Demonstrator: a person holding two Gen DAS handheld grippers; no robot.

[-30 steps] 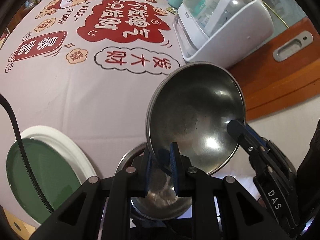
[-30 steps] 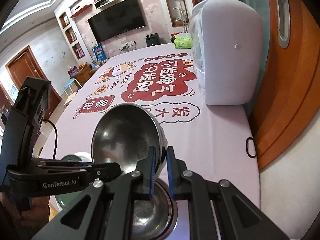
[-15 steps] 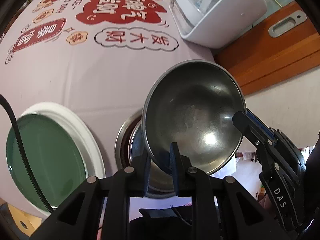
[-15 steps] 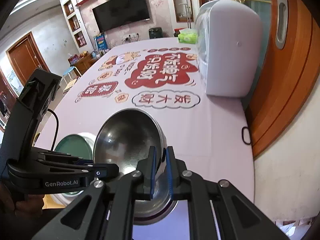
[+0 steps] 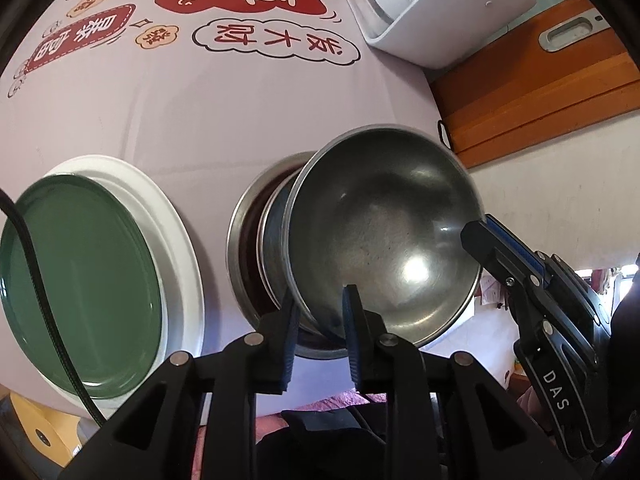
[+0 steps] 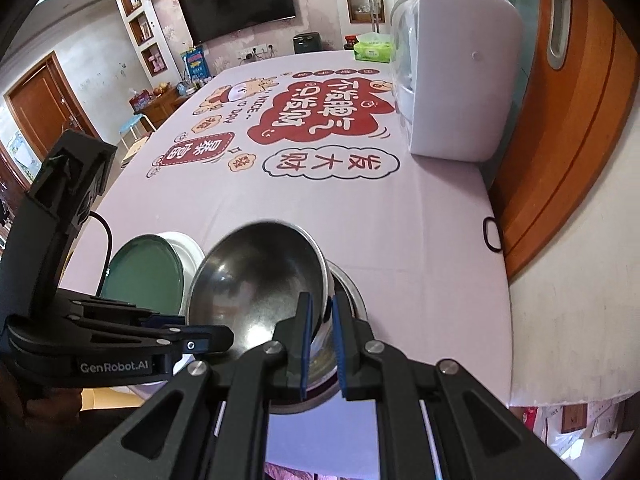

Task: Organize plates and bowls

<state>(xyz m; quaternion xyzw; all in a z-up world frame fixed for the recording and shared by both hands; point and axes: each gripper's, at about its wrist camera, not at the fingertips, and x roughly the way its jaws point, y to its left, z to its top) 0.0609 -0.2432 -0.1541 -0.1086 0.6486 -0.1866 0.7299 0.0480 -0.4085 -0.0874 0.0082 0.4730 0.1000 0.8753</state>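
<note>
A steel bowl hangs tilted just above a stack of steel bowls at the table's near edge; its lower rim dips into the stack. My left gripper pinches its near rim, and the jaws are opening with the rim between them. My right gripper is shut on the opposite rim. Left of the stack, a green plate lies on a white plate.
A white countertop appliance stands at the back right by a wooden door. A green tissue pack sits behind it. A black ring lies at the right table edge. A printed pink cloth covers the table.
Both grippers have carried the tilted steel bowl toward the near table edge and lower, so it now sits over the stack of bowls. The plates have come further into view.
</note>
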